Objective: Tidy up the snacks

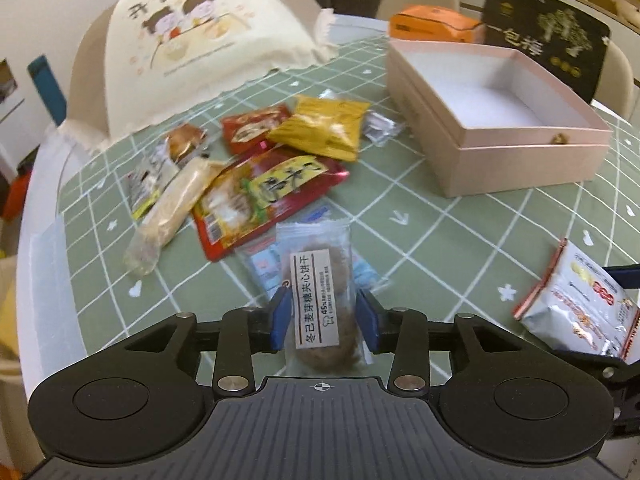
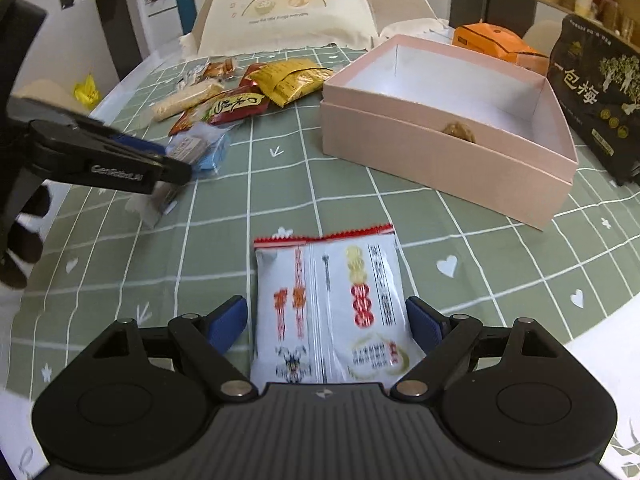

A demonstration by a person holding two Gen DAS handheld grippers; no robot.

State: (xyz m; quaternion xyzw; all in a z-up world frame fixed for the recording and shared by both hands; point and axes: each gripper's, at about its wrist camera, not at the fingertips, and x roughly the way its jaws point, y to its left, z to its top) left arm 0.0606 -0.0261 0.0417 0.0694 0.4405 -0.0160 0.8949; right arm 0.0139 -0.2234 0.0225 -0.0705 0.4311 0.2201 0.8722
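Green tablecloth point(image 1: 440, 216), packets (print blurred) point(image 2: 328, 312)

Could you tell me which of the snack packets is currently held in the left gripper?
The clear-wrapped brown biscuit packet, between the left gripper; the white packet sits in the right gripper.

Blue packet point(image 1: 262, 264) half hidden under cookie packet point(image 1: 320, 300); black bag point(image 2: 600, 92) cropped.
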